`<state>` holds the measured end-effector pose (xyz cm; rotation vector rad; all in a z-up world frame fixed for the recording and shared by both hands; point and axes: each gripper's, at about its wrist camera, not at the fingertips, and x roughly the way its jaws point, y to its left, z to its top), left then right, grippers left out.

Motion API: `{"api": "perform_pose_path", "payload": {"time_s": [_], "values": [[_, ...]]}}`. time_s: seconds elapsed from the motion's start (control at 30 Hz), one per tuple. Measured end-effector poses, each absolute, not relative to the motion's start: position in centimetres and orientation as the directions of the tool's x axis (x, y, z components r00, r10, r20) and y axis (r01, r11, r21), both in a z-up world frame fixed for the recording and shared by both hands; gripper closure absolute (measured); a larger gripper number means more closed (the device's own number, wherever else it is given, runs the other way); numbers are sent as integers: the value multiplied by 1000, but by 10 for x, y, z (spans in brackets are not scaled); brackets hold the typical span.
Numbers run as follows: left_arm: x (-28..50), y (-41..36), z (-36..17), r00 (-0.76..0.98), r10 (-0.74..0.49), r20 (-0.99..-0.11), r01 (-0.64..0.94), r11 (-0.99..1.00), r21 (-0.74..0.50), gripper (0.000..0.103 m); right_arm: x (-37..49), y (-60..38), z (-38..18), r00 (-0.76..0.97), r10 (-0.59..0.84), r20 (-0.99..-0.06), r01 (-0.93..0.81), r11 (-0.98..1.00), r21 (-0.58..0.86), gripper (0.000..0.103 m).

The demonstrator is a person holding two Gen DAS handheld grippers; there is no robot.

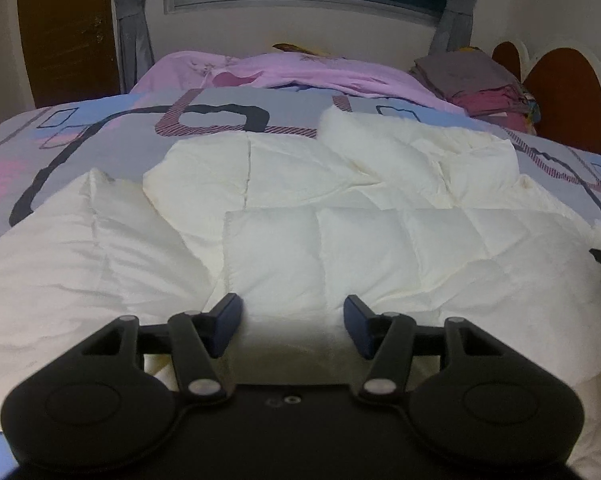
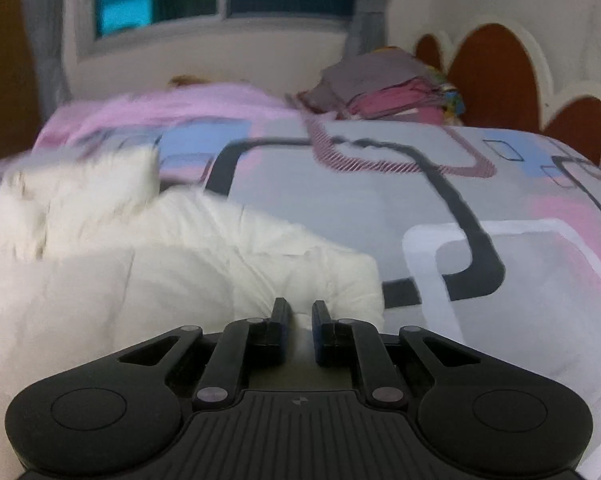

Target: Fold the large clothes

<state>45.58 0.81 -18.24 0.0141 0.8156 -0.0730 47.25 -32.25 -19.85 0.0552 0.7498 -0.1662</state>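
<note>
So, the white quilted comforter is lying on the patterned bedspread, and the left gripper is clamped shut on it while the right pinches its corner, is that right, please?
Not quite: the left gripper is open, its fingers spread apart above the white quilted comforter, as the left wrist view shows. The rest holds: the comforter lies on the patterned bedspread, and the right gripper pinches its corner.

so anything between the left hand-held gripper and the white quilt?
Nothing visible. The left hand-held gripper hangs open right over the white quilt, with only bare quilt between its fingers. The right hand-held gripper is nearly closed at the quilt's corner; whether it pinches fabric is unclear.
</note>
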Motion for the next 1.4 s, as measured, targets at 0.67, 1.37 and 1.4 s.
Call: {"api": "perform_pose_path", "payload": {"time_s": [0.67,1.37,1.4], "values": [[363,139,-123,685,33,-728,-206,967,-151,20,410,-198,-141,751,139,-645,-85,990,114,44],[286,324,-146,590,264,-763,-640,730,-242,20,421,-39,-132,683,337,-648,-312,937,157,44],[285,328,-149,586,267,-765,-649,720,-246,21,424,-38,-137,674,335,-659,-310,937,159,44]]}}
